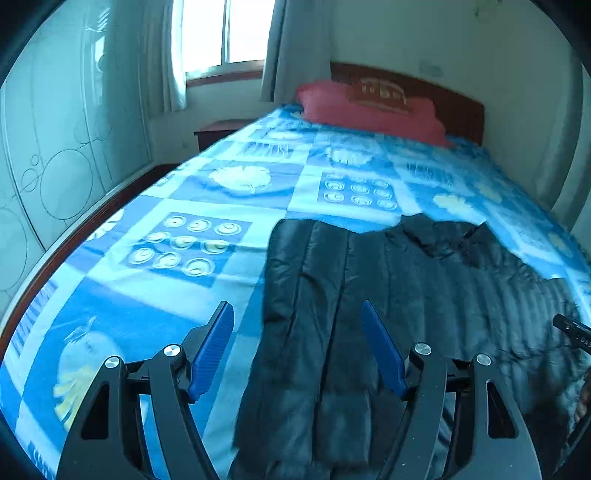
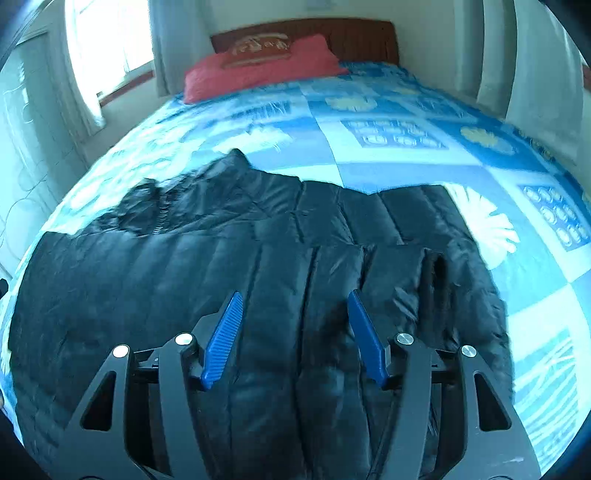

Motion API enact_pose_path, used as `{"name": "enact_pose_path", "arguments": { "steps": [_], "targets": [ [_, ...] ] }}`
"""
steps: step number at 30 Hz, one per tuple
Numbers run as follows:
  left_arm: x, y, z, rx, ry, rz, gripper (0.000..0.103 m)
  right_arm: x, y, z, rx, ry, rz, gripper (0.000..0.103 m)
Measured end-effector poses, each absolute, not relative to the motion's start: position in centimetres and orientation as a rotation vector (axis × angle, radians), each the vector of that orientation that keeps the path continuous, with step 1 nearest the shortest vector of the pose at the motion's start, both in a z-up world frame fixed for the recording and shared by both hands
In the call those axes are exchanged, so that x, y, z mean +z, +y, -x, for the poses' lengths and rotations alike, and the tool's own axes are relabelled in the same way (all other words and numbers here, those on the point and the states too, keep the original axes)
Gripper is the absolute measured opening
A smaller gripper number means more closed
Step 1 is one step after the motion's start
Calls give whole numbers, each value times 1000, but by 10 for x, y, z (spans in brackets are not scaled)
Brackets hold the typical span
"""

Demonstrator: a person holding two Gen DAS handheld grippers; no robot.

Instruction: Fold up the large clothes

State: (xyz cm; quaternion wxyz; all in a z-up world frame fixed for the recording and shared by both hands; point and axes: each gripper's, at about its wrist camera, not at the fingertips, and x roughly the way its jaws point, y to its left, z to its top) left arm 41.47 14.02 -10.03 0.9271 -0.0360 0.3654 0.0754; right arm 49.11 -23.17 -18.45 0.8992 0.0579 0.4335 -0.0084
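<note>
Left wrist view: left gripper (image 1: 297, 314) jaws spread, empty, above the black puffer jacket (image 1: 388, 295) lying flat on the blue patterned bedspread (image 1: 177, 206). Right gripper (image 2: 294, 302) likewise spread, empty, over the jacket. Beyond: red pillow (image 1: 369, 107), wooden headboard (image 1: 458, 107).

Bedroom interior, daylight from one window.

A bed (image 1: 229, 206) with a blue patchwork-print cover fills most of the room; a dark red wooden headboard (image 1: 458, 107) stands against a pale wall (image 1: 424, 40). A red pillow (image 1: 369, 109) lies at the head end. The window (image 1: 225, 33) is flanked by light curtains (image 1: 284, 48) and admits bright daylight. A low wooden nightstand (image 1: 214, 133) sits beneath it. A white wardrobe (image 1: 59, 147) with circle line decoration stands along the side.
</note>
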Motion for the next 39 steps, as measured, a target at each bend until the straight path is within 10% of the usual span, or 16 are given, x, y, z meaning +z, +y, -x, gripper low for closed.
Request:
{"name": "enact_pose_path", "arguments": {
  "steps": [3,12,22,39],
  "targets": [
    [-154,148,-448,187,960,56,71,-185,-229,-493,-12,901,-96,64],
    [-86,118,-444,99,749,154,70,-153,-190,-503,102,799,-151,63],
    [-134,81,-479,58,882,79,73,-167,-157,-509,114,839,-42,67],
    [-137,190,-192,-50,1024,336,74,-178,-340,-189,-17,1003,-342,74]
  ]
}}
